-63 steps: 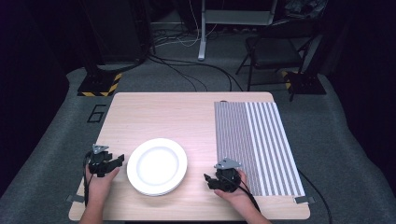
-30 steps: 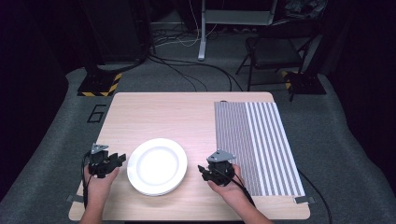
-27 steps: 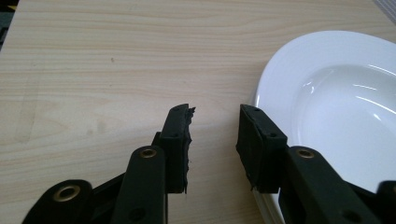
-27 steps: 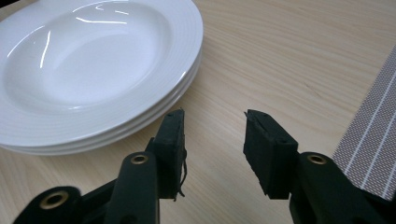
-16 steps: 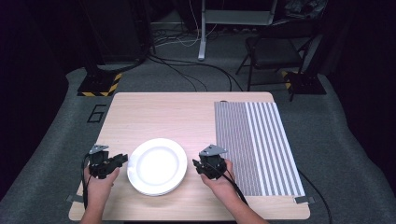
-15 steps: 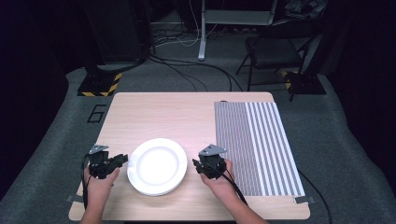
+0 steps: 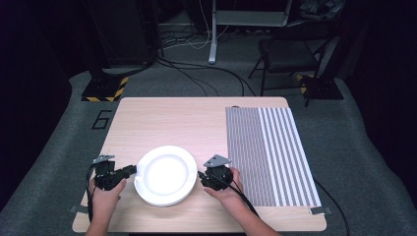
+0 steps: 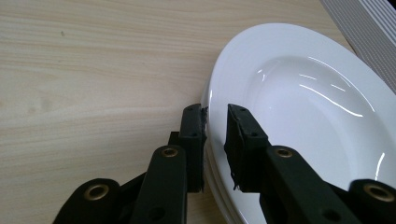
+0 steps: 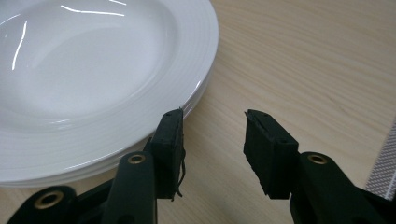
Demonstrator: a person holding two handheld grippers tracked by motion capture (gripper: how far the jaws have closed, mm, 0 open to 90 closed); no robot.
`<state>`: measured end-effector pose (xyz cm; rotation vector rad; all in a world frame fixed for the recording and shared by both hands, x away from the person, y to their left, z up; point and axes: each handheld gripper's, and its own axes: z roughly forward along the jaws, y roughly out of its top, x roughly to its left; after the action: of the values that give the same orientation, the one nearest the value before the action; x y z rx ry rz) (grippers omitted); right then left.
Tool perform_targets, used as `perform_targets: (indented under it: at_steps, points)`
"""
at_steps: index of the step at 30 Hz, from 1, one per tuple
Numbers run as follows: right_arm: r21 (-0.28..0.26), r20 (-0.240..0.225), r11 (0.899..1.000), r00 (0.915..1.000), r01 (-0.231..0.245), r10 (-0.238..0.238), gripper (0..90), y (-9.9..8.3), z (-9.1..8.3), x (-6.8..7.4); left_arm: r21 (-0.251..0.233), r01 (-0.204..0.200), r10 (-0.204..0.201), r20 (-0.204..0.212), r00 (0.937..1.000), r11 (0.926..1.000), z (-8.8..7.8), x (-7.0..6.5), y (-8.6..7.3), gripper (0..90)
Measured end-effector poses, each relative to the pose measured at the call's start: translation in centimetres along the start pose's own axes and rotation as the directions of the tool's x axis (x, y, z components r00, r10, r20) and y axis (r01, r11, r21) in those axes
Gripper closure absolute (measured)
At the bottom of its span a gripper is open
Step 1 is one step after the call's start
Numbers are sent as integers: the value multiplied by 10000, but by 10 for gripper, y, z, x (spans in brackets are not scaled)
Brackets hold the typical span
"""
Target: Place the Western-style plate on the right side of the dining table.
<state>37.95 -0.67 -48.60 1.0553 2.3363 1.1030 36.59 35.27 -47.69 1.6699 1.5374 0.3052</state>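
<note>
A stack of white plates (image 7: 164, 174) lies near the table's front edge. My left gripper (image 7: 131, 170) is at the stack's left rim. In the left gripper view its jaws (image 8: 215, 114) have just been closing on the top plate (image 8: 303, 93). One pad is against the rim's outer edge and the other is on top of the rim. My right gripper (image 7: 200, 175) is at the stack's right edge, and its jaws have just been opening. In the right gripper view the jaws (image 9: 213, 116) stand apart over bare wood, the left one beside the plates (image 9: 93, 70).
A grey and white striped mat (image 7: 268, 152) covers the right part of the wooden table (image 7: 172, 123); a corner of the mat (image 9: 385, 158) lies close to my right gripper. Beyond the table there are floor cables, a chair and stands in the dark.
The right hand has slid left from the mat's edge to the right rim of the plates. The left hand has stayed at the left rim.
</note>
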Motion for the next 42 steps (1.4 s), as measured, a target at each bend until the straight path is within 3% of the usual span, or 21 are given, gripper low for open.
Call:
perform_targets:
  at_steps: [7, 12, 15, 20, 25, 27, 32, 33, 41, 42]
  points:
    - [18, -662, 9971, 9949, -767, 767, 590, -2, 2, -7, 44, -47, 47, -48, 10000, 10000, 1, -3, -2, 802]
    - [-165, -833, 9965, 9933, -815, 799, 565, -2, 2, -8, 7, -40, 40, -60, 10000, 10000, 0, -3, -2, 820]
    - [-248, -1122, 9915, 9859, -1275, 1240, 570, -1, 3, -7, -17, -22, 22, -67, 10000, 10000, 0, -3, -3, 821]
    - [-464, -1109, 9879, 9836, -1481, 1422, 579, -1, 2, -8, 48, -145, 146, -121, 9998, 9999, 1, -4, -4, 823]
    - [-619, -1415, 9781, 9719, -1985, 1883, 558, 0, 0, -10, 92, -214, 215, -173, 9996, 9997, 2, -5, -4, 824]
    - [-604, -1629, 9763, 9670, -2078, 1958, 552, 0, -1, -9, 55, -218, 219, -176, 9996, 9997, 2, -5, -4, 825]
    - [-374, -1821, 9813, 9668, -1889, 1792, 527, 0, 3, -3, 39, -255, 256, -197, 9995, 9997, 2, -5, -4, 825]
    - [-325, -1978, 9807, 9631, -1926, 1825, 525, -1, 4, -1, 51, -218, 219, -181, 9996, 9997, 2, -5, -5, 825]
    - [-155, -2160, 9796, 9573, -2003, 1923, 483, -2, 9, 6, 24, -173, 174, -176, 9997, 9998, 1, -5, -5, 825]
    - [-50, -2297, 9746, 9488, -2239, 2168, 482, -2, 9, 6, 26, -161, 161, -172, 9997, 9999, 1, -5, -5, 825]
